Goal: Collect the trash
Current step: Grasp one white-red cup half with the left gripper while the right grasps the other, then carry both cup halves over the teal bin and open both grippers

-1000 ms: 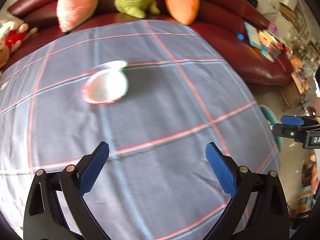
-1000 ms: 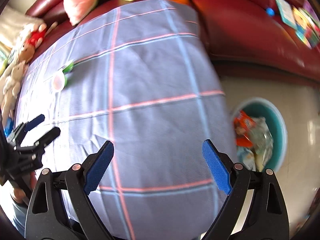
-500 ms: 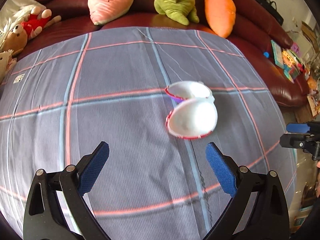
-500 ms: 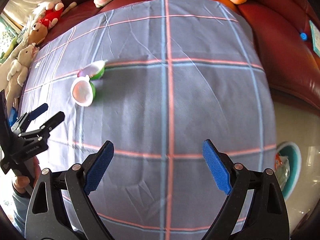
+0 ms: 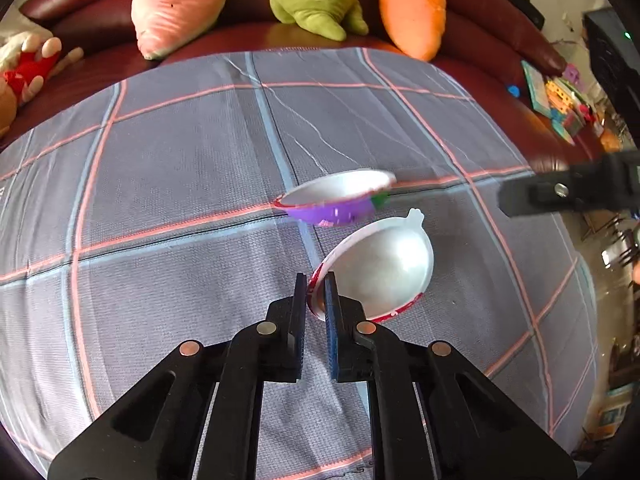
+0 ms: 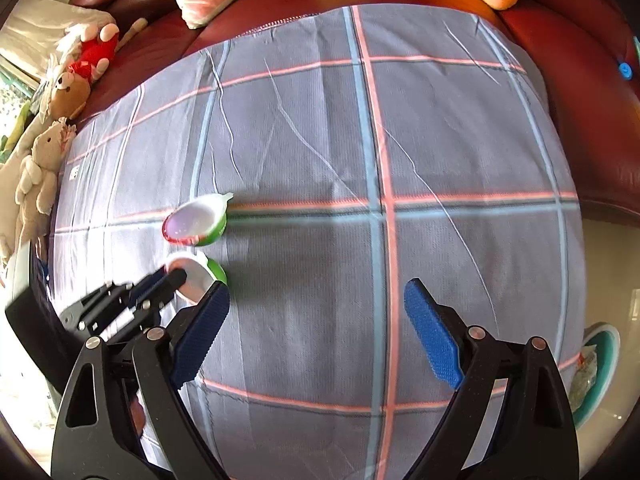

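Two empty white plastic cups lie on the checked cloth. My left gripper (image 5: 315, 288) is shut on the rim of the near cup (image 5: 384, 268), which is tipped on its side with a red-trimmed rim. The far cup (image 5: 336, 200) has a purple and green wrapper and lies just behind it. In the right wrist view the left gripper (image 6: 176, 276) pinches the near cup (image 6: 196, 280), and the far cup (image 6: 196, 222) lies beyond. My right gripper (image 6: 316, 320) is open and empty above the cloth, to the right of both cups.
A teal bin (image 6: 596, 372) with wrappers stands on the floor at the right. Plush toys (image 5: 412, 8) line the red sofa (image 5: 500, 40) behind the cloth. Stuffed animals (image 6: 44, 160) sit at the left edge. Books (image 5: 560, 100) lie on the sofa's right.
My left gripper has moved in to the near cup and shut on its rim. My right gripper has swung left toward the cups, so the bin has slid to the view's edge.
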Motion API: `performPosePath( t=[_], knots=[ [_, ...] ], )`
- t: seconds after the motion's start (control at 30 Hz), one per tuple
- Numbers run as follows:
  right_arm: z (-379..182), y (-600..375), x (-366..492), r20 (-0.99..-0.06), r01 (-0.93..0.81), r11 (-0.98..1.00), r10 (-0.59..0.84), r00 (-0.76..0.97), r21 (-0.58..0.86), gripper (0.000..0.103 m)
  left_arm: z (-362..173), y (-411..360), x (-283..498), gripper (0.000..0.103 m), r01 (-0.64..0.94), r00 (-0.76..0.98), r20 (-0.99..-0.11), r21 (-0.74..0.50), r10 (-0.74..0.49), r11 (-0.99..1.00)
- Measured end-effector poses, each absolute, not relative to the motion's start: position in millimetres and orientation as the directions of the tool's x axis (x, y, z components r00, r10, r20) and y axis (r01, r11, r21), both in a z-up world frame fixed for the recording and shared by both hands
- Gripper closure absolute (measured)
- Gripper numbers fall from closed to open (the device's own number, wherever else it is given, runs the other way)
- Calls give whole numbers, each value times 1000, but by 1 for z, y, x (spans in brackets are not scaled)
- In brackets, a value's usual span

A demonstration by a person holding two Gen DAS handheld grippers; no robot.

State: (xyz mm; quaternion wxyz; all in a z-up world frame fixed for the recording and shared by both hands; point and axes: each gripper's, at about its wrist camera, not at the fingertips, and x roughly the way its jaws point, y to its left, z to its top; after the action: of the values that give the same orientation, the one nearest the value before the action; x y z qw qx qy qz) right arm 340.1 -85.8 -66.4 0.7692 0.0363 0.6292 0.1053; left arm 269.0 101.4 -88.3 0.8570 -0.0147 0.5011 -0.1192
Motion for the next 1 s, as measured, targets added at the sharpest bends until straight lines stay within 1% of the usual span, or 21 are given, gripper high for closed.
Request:
performPosePath(
  t=[0.03,0.07,0.1,0.33,0.37,0.47,0.57,0.63,0.67,0.7,0.77,0.87,1.0],
  knots=[
    [-67,-83,343,-959,-119,974,212,186,193,31,-87,105,267,95,182,468,-855,-154,-223,971],
    [-69,-79,346,-960,-121,973,217,179,197,41,-85,111,265,95,172,470,-854,-160,-224,972],
    [-71,-75,348,-960,-124,971,224,167,205,46,-83,117,262,95,162,475,-852,-159,-219,974],
    [-77,-42,364,-952,-169,956,264,153,238,46,-72,172,262,95,46,504,-850,-151,-153,988],
    [-76,-36,367,-951,-181,955,264,159,235,48,-72,177,265,95,29,502,-852,-154,-148,988],
    [-80,-22,373,-949,-199,949,278,150,246,57,-71,183,270,95,8,503,-853,-156,-139,988],
    [-90,-9,375,-951,-215,945,278,136,246,59,-73,183,275,95,-1,497,-856,-160,-138,987],
    [-96,-3,375,-952,-227,944,274,132,241,63,-75,182,277,95,-3,492,-860,-159,-137,987],
    [-100,-1,375,-952,-232,943,275,132,240,72,-76,181,277,95,-3,489,-862,-156,-135,988],
    [-102,1,374,-952,-237,942,275,132,239,87,-77,180,276,95,-3,487,-863,-155,-134,988],
    [-107,4,371,-956,-256,943,256,140,215,98,-79,177,276,95,-1,483,-865,-157,-137,988],
    [-103,0,361,-955,-279,945,227,193,168,98,-78,169,273,95,13,482,-865,-149,-137,989],
    [-93,-19,350,-949,-277,949,216,231,149,98,-76,153,267,95,36,481,-865,-146,-145,989]
  ],
)
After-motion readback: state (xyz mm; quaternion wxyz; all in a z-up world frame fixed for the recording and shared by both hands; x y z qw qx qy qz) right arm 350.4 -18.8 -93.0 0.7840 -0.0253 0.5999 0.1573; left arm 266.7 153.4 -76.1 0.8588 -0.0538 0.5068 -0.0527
